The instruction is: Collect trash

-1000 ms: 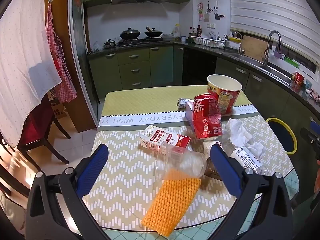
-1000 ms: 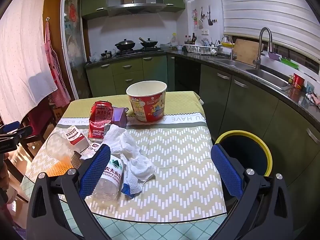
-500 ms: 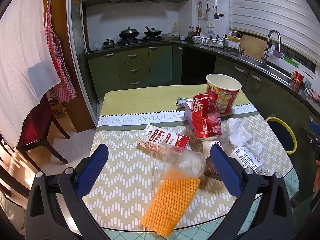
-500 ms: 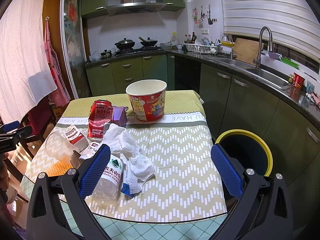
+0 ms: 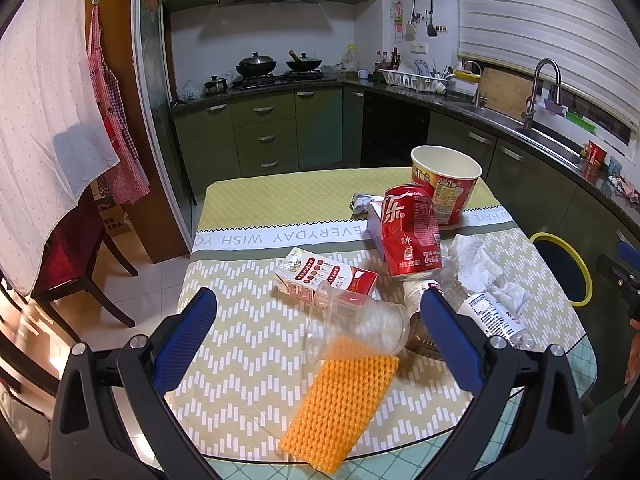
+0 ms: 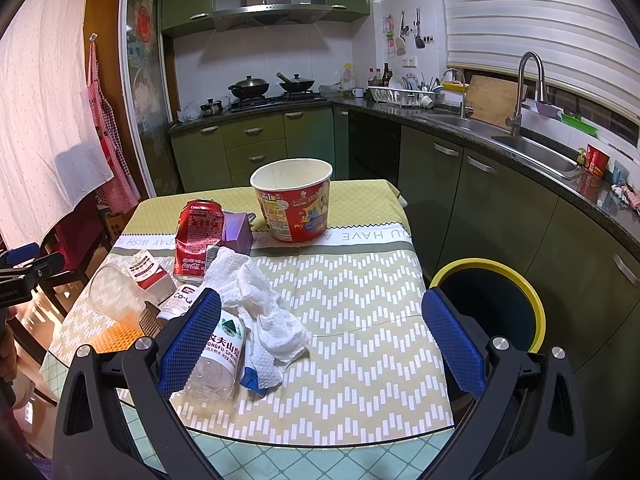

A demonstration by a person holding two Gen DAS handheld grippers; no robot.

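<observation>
Trash lies on the table: a dented red cola can [image 5: 412, 236] [image 6: 198, 238], a clear plastic cup [image 5: 356, 322] on its side, an orange foam net [image 5: 340, 392], a small red-white carton [image 5: 324, 280], crumpled white tissue [image 6: 260, 308] [image 5: 480, 264], an empty water bottle [image 6: 218, 356] [image 5: 492, 312] and a red noodle tub [image 6: 294, 200] [image 5: 446, 186]. My left gripper [image 5: 318, 340] is open above the cup and net. My right gripper [image 6: 322, 338] is open, its left finger over the bottle.
A dark bin with a yellow rim [image 6: 490, 304] [image 5: 562, 268] stands on the floor right of the table. A purple box [image 6: 237, 232] sits behind the can. A dark chair [image 5: 76, 256] is at the left. Kitchen counters and a sink [image 6: 532, 148] run behind.
Both views shifted only very slightly. No object on the table has moved, and both grippers stay open.
</observation>
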